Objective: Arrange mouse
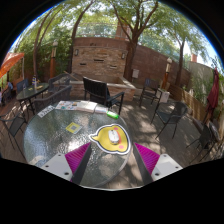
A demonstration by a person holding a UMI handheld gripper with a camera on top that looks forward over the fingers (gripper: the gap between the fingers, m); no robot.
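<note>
The two-finger gripper (112, 160) is hovering at the bottom centre of the frame with its magenta pads (78, 157) spread apart, pinching nothing. Just ahead of the fingers, at lower centre, a small dark computer mouse (111, 135) is lying on a yellow-edged mouse mat (110, 141), which is resting on a round glass patio table (50, 135). Black metal chairs (100, 93) are standing beyond.

Outdoor café patio or garden terrace: round glass table (60, 128), dark metal chairs (103, 94) around it, brick wall (100, 58) behind, tall trees (130, 30) overhead, red umbrella (11, 62) off beside more tables.
</note>
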